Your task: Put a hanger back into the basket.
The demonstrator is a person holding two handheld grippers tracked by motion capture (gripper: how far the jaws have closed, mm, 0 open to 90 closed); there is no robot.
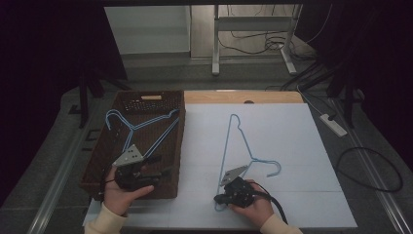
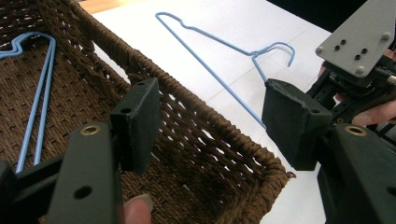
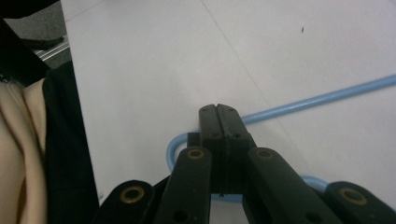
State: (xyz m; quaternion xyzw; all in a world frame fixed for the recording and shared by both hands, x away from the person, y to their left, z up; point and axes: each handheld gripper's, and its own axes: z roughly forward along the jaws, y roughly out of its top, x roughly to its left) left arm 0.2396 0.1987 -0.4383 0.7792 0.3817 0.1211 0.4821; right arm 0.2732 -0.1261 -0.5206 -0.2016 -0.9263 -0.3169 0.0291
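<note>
Two hangers: one already lies in the basket (image 1: 100,161), one (image 1: 229,146) on the desk (image 1: 292,146). The right claw (image 3: 219,114) is clamped on its near corner; the left claw (image 2: 210,116) gapes empty over the basket. Next, probably: lift and carry it across the rim.

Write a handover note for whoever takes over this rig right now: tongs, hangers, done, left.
Right tongs: shut on the corner of the blue hanger on the table.
Left tongs: open, holding nothing, over the wicker basket.
Done: the basket hanger already lies inside.
Left: probably move the table hanger into the basket and release.
</note>
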